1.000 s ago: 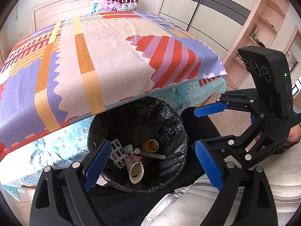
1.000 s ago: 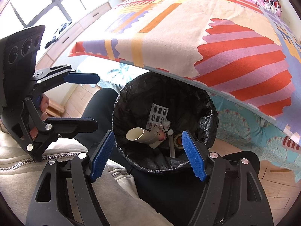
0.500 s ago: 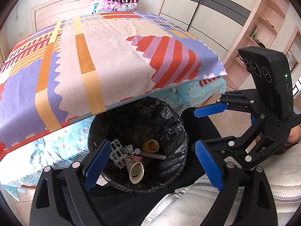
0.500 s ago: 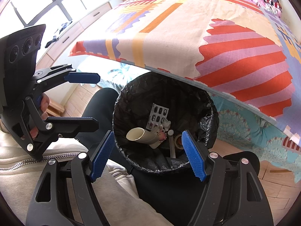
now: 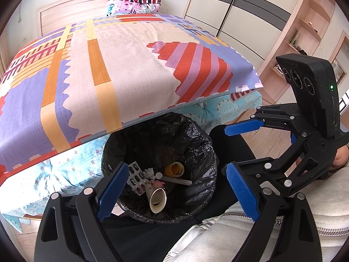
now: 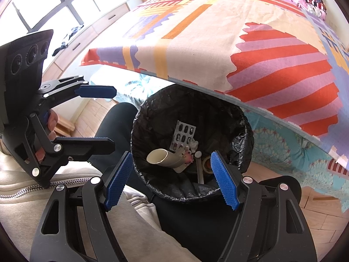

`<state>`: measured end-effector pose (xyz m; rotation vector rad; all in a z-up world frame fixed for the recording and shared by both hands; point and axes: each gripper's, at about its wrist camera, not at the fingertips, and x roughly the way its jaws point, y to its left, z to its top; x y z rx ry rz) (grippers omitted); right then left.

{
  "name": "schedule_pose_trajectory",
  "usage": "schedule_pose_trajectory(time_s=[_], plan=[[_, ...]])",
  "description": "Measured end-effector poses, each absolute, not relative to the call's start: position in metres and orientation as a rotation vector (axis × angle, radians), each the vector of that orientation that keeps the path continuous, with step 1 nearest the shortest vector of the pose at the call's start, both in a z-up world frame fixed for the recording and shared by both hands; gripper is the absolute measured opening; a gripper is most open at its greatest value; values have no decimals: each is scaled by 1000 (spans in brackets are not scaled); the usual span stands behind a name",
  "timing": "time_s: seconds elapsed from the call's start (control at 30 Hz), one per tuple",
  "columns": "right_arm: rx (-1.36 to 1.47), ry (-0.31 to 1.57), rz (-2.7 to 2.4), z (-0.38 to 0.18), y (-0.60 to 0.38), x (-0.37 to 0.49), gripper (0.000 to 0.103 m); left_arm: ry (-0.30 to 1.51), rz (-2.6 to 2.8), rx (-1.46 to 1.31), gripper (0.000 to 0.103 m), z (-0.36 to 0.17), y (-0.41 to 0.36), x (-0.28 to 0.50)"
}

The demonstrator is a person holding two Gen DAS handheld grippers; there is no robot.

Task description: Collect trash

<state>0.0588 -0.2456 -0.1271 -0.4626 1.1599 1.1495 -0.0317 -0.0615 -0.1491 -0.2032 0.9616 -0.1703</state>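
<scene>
A bin lined with a black bag (image 5: 202, 144) (image 6: 244, 131) stands on the floor at the bed's edge. In it lie a silver pill blister (image 5: 136, 178) (image 6: 183, 135), a white paper tube (image 5: 158, 199) (image 6: 163, 158), a yellow tape roll (image 5: 174, 169), a white stick (image 5: 176, 180) and small scraps. My left gripper (image 5: 176, 192) is open and empty above the bin's near rim; it also shows in the right wrist view (image 6: 104, 118). My right gripper (image 6: 170, 179) is open and empty above the bin; it also shows in the left wrist view (image 5: 242, 148).
The bed (image 5: 109, 65) with a colourful patterned cover overhangs the bin's far side. Folded bedding (image 5: 133, 2) lies at its head. Wardrobe doors (image 5: 229, 11) and shelves (image 5: 301, 39) stand at the right. The person's dark legs (image 6: 117, 120) flank the bin on the wooden floor.
</scene>
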Motion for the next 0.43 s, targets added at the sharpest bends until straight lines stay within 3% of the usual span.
schedule_pose_trajectory(time_s=[0.43], plan=[[-462, 1160, 1149, -127, -245, 58, 73, 961, -173, -201, 88, -149, -63, -30]])
